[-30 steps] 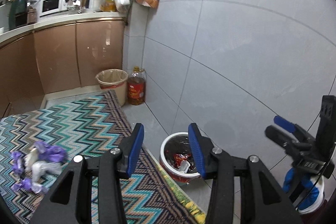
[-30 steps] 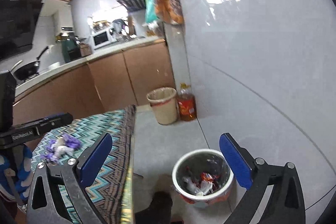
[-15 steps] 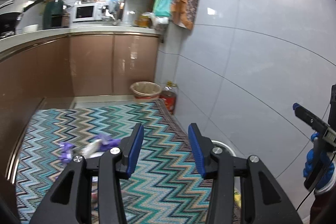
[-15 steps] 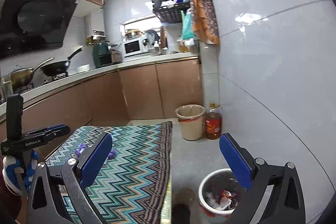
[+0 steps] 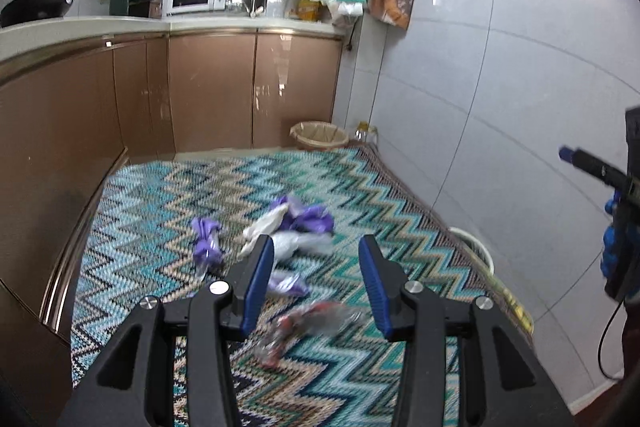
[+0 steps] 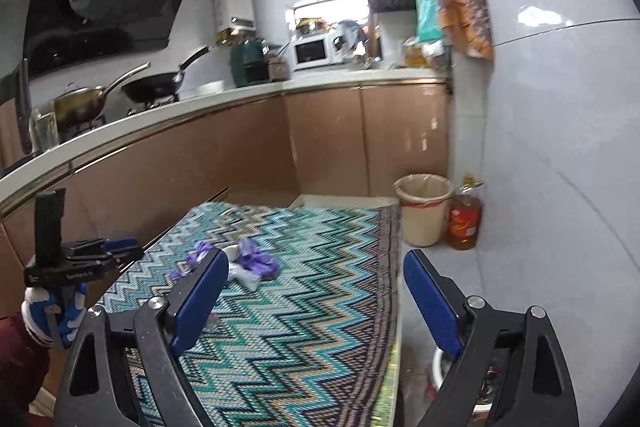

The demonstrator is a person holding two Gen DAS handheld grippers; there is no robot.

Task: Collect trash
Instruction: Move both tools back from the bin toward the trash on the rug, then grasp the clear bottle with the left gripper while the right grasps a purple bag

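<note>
on the left part of the surface [image 5: 160, 195], which has a zigzag cloth, i see a small purple wrapper [image 5: 206, 241] lying alone, then just beside it to the right a heap of purple and white wrappers [image 5: 296, 227], and nearer to me a blurred red and clear wrapper [image 5: 304, 323]. all this trash is not yet collected, so i judge the task is only partly done. the left tool [image 5: 316, 279] is about half open and holds nothing; it hovers over the red and clear wrapper, but i cannot tell if it touches it. the right tool [image 6: 316, 299] is wide open and empty, above the right edge of the surface. further right, on the floor by the wall, the white trash bin [image 5: 474, 247] has some trash inside, as the right wrist view shows.
</note>
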